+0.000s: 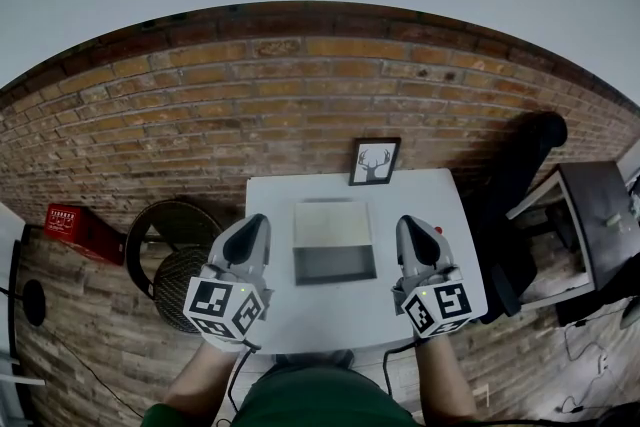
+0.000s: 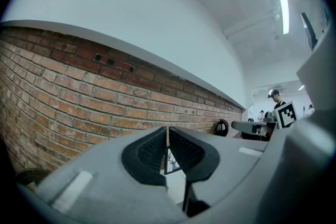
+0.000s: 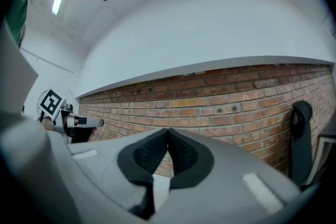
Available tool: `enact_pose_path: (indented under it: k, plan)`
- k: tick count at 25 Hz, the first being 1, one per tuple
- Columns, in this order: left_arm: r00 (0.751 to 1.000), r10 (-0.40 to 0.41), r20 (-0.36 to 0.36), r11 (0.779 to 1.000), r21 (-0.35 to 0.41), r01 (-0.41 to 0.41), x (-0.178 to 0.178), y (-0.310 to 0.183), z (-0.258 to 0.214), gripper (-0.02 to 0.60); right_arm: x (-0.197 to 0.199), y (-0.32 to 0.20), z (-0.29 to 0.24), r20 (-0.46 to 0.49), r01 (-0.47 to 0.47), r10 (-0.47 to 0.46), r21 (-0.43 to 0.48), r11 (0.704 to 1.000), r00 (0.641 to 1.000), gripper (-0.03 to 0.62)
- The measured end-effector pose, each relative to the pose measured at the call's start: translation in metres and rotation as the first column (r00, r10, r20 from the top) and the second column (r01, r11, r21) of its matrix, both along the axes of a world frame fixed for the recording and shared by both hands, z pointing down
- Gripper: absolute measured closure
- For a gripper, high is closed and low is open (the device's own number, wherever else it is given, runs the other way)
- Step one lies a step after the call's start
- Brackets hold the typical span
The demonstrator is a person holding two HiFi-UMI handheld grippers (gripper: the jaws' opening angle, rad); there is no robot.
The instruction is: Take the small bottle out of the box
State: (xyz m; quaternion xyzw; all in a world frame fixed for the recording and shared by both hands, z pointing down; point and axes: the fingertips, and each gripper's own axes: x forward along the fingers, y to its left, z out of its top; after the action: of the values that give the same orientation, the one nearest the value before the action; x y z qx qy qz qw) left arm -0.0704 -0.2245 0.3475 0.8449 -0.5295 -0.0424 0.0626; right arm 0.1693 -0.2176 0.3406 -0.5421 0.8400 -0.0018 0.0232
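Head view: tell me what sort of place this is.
Probably an indoor office or lab corner: a small white table against a brick wall, a framed deer picture at its back edge, and a black office chair beside a desk at the right.

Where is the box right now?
In the head view, the box sits centred on the white table, between the left gripper and right gripper, just before the framed deer picture.

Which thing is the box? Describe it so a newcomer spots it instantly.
Find the white table by the brick wall. The box sits mid-table, before the framed deer picture. Unlike that standing frame, it lies flat, pale above, grey below.
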Motion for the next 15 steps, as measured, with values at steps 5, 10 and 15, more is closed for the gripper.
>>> enact_pose_path:
  k: [5,10,15]
  plan:
    - [1.0,-0.003,0.001,1.0,-0.004,0.003,-0.0003,-0.0006,0.0011,0.558,0.0011,0.0004,0.0009,-0.002,0.003,-0.003,-0.003,1.0,1.0,0.591]
    - [1.0,-0.003,0.002,1.0,-0.009,0.003,-0.0006,-0.0014,0.0017,0.558,-0.0006,0.0002,0.0011,-0.004,0.007,-0.007,-0.007,1.0,1.0,0.591]
    - [1.0,-0.004,0.006,1.0,-0.017,0.004,-0.0004,-0.0018,0.0054,0.558,-0.0004,-0.0006,0.0024,-0.005,0.009,-0.009,-0.006,1.0,1.0,0.591]
